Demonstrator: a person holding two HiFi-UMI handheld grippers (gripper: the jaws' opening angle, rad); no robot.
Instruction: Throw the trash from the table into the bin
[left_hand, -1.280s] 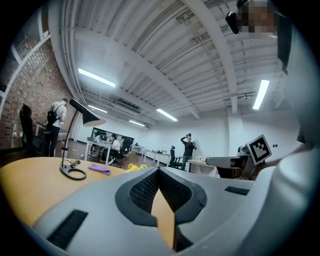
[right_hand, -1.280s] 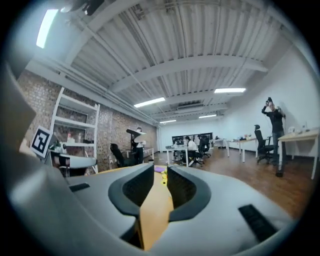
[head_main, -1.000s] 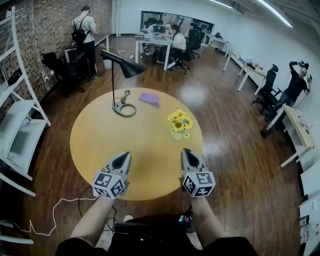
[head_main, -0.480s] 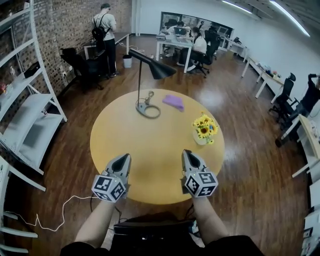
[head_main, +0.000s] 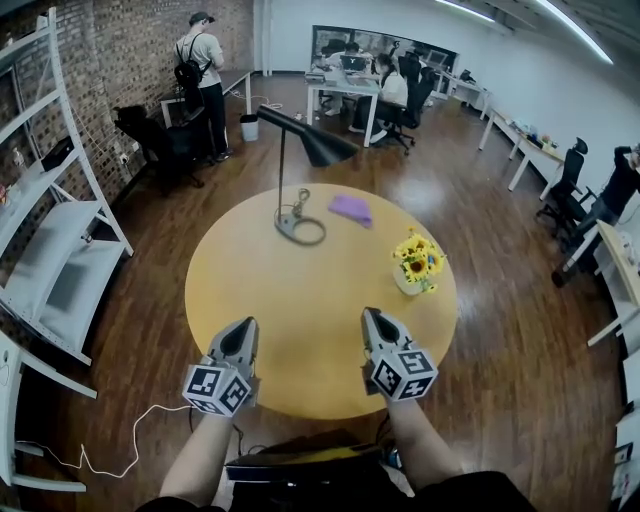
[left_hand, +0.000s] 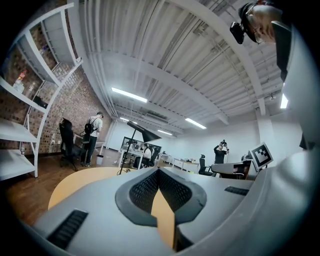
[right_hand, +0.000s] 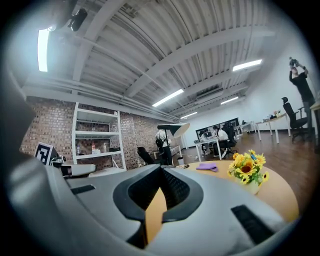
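A crumpled purple piece of trash (head_main: 351, 209) lies on the far side of the round wooden table (head_main: 300, 300); the right gripper view shows the purple trash (right_hand: 207, 167) beyond the jaws. My left gripper (head_main: 241, 331) hovers over the table's near edge at the left, shut and empty. My right gripper (head_main: 376, 319) hovers over the near edge at the right, also shut with nothing in it. Both point toward the far side of the table. In each gripper view the jaws meet at their tips: left gripper (left_hand: 158, 171), right gripper (right_hand: 161, 168). I see no bin beside the table.
A black desk lamp (head_main: 300, 190) stands at the table's far left, its cord coiled at the base. A small vase of sunflowers (head_main: 417, 264) sits at the right. White shelves (head_main: 50, 240) stand to the left. A small white bin (head_main: 249, 127) and people at desks are far behind.
The head view has swung, so the table sits further right and lower in the picture. Both grippers have stayed shut, side by side over the near edge.
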